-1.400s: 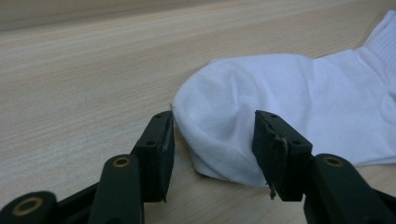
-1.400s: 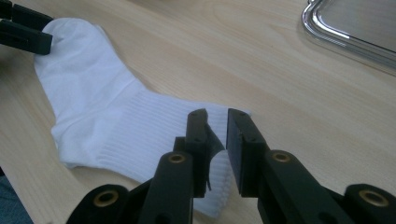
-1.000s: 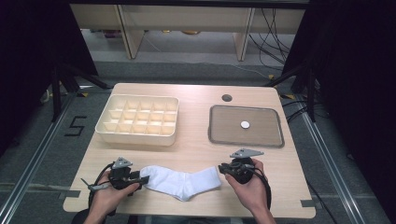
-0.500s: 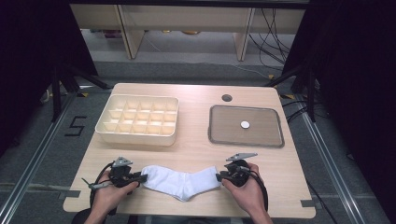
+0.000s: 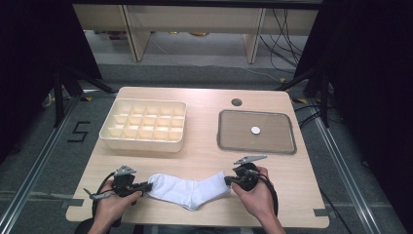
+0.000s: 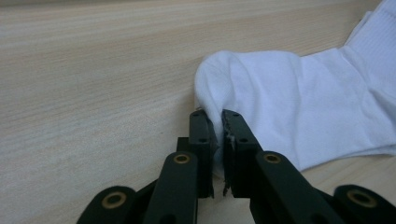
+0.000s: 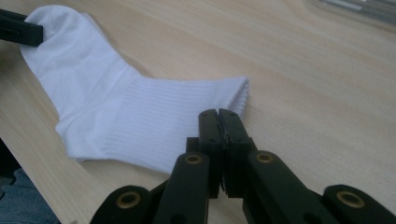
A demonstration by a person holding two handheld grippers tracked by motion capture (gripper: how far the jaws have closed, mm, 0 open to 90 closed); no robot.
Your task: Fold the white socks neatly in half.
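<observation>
**both tongs pinching the white sock at the near edge**

closest to you, the white sock (image 5: 190,191) lies flat on the table (image 5: 204,158) near its front edge, bent at the heel, stretched between your two hands. your left gripper (image 5: 144,185) has just been closing, and in the left gripper view its jaws are clamped on the toe end (image 6: 219,88) — a fold of white fabric sits squeezed between the pads. your right gripper (image 5: 228,181) has just been closing too; in the right gripper view its jaws are pressed together on the ribbed cuff (image 7: 205,105), with the edge of the cuff caught between them. the same view shows the sock running away from the cuff to the toe, where the other gripper's black jaw tip (image 7: 21,29) grips it. both of your hands rest low over the table, one at each end of the sock.

farther back on your left stands the cream divider box (image 5: 144,126) — a grid of small open compartments. on your right, at about the same depth, lies the grey tray (image 5: 229,139) with a small white disc (image 5: 255,130) in its middle. beyond the tray, a dark round hole (image 5: 236,102) sits in the tabletop.
</observation>
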